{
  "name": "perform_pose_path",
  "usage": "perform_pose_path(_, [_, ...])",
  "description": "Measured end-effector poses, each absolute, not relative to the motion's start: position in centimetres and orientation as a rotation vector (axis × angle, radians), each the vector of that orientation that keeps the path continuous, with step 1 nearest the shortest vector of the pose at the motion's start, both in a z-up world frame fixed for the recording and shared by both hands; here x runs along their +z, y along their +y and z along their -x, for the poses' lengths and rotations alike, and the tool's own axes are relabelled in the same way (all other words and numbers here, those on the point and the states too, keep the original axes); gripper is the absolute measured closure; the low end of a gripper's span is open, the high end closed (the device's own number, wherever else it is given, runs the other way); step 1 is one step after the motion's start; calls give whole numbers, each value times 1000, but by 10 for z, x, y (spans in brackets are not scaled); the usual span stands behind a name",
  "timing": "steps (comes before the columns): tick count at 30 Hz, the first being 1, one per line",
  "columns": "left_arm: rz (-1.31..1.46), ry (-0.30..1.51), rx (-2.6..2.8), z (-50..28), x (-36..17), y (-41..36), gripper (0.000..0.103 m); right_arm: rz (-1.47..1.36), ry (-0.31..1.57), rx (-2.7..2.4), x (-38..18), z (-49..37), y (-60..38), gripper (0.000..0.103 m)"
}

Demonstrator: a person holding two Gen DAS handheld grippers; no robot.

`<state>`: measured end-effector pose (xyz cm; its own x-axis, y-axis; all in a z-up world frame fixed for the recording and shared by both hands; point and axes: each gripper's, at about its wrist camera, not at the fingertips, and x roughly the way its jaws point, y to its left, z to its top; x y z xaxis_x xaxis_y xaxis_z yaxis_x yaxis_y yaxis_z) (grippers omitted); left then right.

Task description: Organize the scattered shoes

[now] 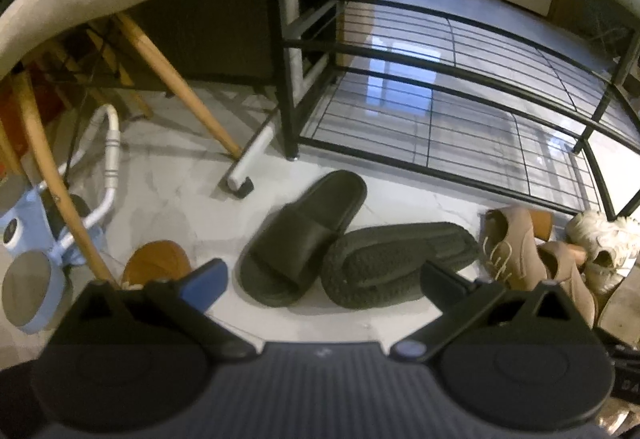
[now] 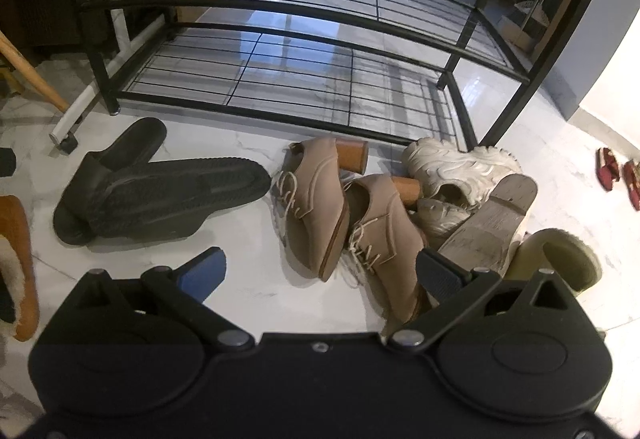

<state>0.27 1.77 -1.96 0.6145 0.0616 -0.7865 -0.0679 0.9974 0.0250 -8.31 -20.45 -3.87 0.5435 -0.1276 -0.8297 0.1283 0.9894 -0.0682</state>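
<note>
Two black slides lie on the marble floor before a black wire shoe rack (image 1: 440,87) (image 2: 320,51): one upright (image 1: 304,235) (image 2: 116,155), one flipped sole-up (image 1: 396,263) (image 2: 180,195). To their right are two tan lace-up heeled shoes (image 1: 516,251) (image 2: 316,195), a white chunky sneaker (image 1: 604,239) (image 2: 460,171) and a shoe lying sole-up (image 2: 492,223). My left gripper (image 1: 324,279) hangs open just above the slides, nothing between its fingers. My right gripper (image 2: 320,271) is open over the tan pair. Both rack shelves hold nothing.
A chair with wooden legs (image 1: 176,75) and a blue-and-white appliance (image 1: 36,239) stand left. A brown fur-lined shoe (image 1: 156,263) (image 2: 20,259) lies at the left edge. Red slippers (image 2: 620,171) sit far right by the wall. A white caster leg (image 1: 248,167) rests beside the rack.
</note>
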Motion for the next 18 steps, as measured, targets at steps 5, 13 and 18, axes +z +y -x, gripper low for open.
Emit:
perform_pose_path(5, [3, 859, 73, -1, -18, 15, 1, -21, 985, -146, -37, 84, -204, 0])
perform_pose_path(13, [-220, 775, -9, -13, -34, -7, 1, -48, 968, -151, -31, 88, -211, 0])
perform_pose_path(18, [-250, 822, -115, -52, -62, 3, 1, -100, 947, -119, -24, 95, -218, 0])
